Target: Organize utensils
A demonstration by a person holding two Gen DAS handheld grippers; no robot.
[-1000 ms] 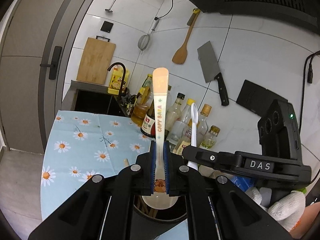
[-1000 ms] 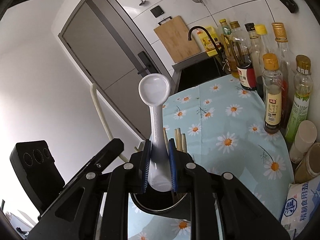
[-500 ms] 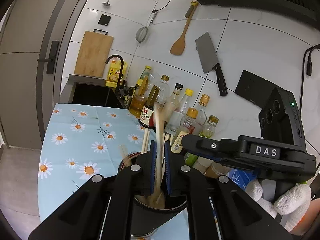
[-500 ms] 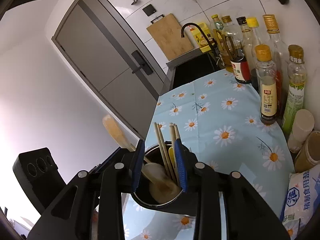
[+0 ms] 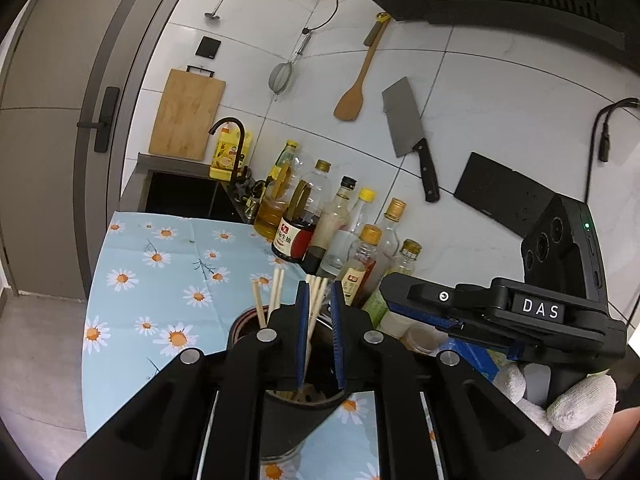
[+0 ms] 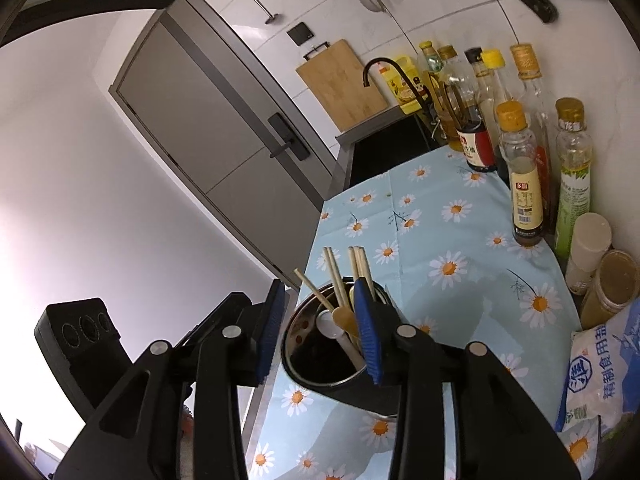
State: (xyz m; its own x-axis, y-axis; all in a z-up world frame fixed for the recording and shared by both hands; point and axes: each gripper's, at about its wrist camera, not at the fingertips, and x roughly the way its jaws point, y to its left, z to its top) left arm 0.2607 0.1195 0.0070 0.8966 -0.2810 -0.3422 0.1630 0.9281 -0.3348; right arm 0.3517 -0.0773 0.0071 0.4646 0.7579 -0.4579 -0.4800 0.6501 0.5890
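Observation:
A dark metal utensil holder [image 6: 320, 360] stands on the daisy tablecloth [image 6: 440, 240]. It holds several wooden chopsticks [image 6: 336, 280], a white spoon [image 6: 332, 330] and a tan spoon [image 6: 344, 316]. My right gripper [image 6: 320, 328] is open and empty, its jaws wide apart over the holder's rim. My left gripper [image 5: 319, 332] is open and empty above the same holder [image 5: 296, 404], with chopsticks [image 5: 314, 308] standing between its jaws. The right gripper's body [image 5: 500, 316] shows at the right of the left wrist view.
Several sauce and oil bottles [image 6: 524, 176] line the wall on the right. A white jar [image 6: 588, 252], a brown jar [image 6: 612, 292] and a sugar bag [image 6: 600, 372] sit near the holder. A sink [image 5: 188, 196] lies beyond the cloth. A cleaver [image 5: 408, 132] and a spatula [image 5: 356, 88] hang on the wall.
Both grippers let go of their spoons, which dropped into the holder. Both sets of jaws have opened, the right one much wider, and both grippers have drawn back slightly.

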